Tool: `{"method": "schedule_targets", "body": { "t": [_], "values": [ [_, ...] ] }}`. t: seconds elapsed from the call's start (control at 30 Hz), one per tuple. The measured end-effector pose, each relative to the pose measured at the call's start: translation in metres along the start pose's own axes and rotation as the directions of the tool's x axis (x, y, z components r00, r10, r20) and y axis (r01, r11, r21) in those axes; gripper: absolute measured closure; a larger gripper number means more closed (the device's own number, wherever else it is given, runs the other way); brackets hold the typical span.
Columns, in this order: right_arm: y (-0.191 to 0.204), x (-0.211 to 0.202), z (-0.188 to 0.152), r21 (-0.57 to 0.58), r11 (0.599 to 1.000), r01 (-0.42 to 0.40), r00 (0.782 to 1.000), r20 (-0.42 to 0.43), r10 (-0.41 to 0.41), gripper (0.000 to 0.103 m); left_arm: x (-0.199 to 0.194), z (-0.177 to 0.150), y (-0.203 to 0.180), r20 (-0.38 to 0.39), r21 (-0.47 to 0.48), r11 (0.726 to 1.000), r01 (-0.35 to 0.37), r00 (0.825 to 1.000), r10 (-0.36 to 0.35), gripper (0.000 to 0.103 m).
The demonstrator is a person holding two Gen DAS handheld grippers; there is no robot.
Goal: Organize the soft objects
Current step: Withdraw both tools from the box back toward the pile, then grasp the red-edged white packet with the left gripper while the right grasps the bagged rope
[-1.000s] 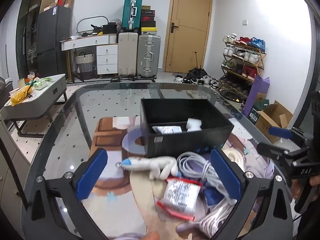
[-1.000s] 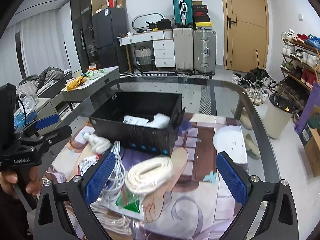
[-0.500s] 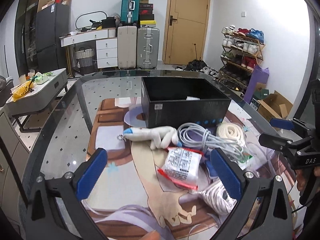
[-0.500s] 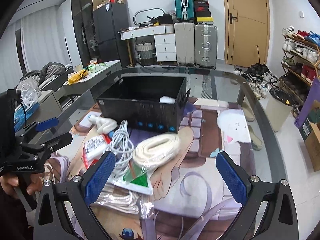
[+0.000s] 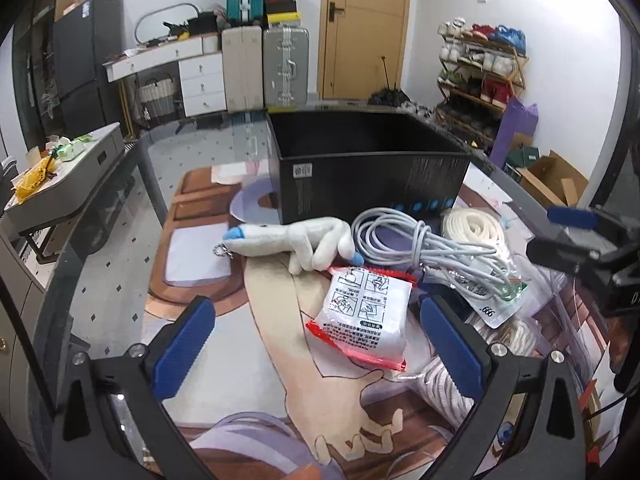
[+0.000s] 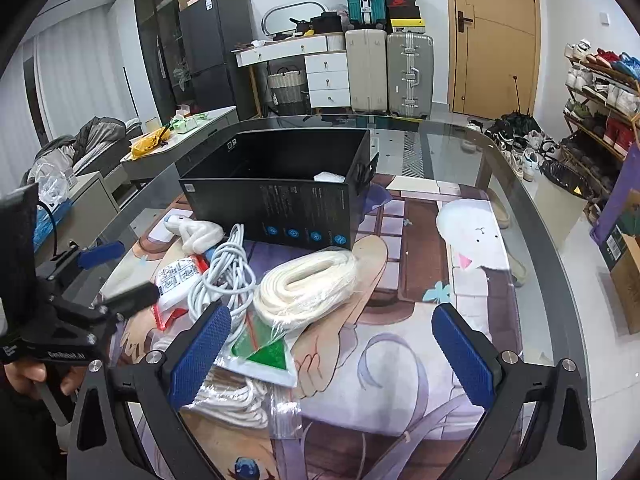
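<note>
- Left wrist view: the packet [image 5: 366, 314], white with red edges, lies flat on the printed mat [image 5: 192, 248], just ahead of the left gripper [image 5: 316, 340] and between its two blue pads; it looks like the nearest soft thing to pick
- The left gripper's jaws stand wide apart and hold nothing
- Just beyond the packet, the plush [image 5: 294, 240] touches its far edge; beside it the grey cable [image 5: 404, 242] lies coiled, and the white rope [image 5: 476, 228] in clear wrap sits further right
- The black box [image 5: 368, 176] stands behind all of these, open at the top, near the plush and cable; from the right wrist view something white shows inside it [image 6: 330, 177]
- The right gripper [image 6: 326, 344] is also spread wide and empty, hovering near the rope [image 6: 308, 284], with another bagged rope [image 6: 228, 396] under its left pad
- To do this step well, I judge the left gripper should come down square over the packet and close on its middle, not a slippery edge
- Keep the pads clear of the cable loops, or they may drag along
- Lift high enough to clear the box wall before letting go
</note>
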State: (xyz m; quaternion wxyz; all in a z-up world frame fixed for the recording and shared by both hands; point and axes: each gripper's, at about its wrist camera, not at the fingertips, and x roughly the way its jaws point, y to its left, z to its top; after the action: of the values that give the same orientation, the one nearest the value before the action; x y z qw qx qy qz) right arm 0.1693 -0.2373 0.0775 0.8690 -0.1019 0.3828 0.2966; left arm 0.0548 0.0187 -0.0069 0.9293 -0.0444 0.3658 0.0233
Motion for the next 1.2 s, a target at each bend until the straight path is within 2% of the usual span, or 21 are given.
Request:
{"method": "schedule_targets", "body": {
  "t": [0.17,0.3,0.6,0.93,1.2],
  "values": [
    [-0.002,0.01,0.015,-0.019,1.0,0.012,1.0,-0.009,-0.012,0.001,0.006,0.005,0.003,-0.029,-0.033,0.997,0.074,0.997,-0.075,0.0],
    [-0.003,0.025,0.021,-0.028,0.999,0.029,0.999,-0.043,-0.03,0.001,0.012,0.007,0.001,-0.052,-0.023,0.998,0.064,0.997,-0.065,0.002],
    [0.006,0.058,0.015,-0.046,0.999,0.001,0.991,-0.132,-0.007,0.001,0.016,0.006,0.003,-0.06,-0.024,0.996,0.085,0.994,-0.086,0.002],
    [0.016,0.076,0.018,-0.058,0.998,-0.017,0.984,-0.177,0.006,0.001,0.018,0.005,0.009,-0.071,-0.052,0.994,0.094,0.993,-0.097,0.002],
    [-0.002,0.068,0.011,-0.03,1.0,-0.008,0.982,-0.188,0.002,0.001,0.019,0.004,0.009,-0.08,-0.057,0.994,0.098,0.991,-0.103,0.002]
  ]
}}
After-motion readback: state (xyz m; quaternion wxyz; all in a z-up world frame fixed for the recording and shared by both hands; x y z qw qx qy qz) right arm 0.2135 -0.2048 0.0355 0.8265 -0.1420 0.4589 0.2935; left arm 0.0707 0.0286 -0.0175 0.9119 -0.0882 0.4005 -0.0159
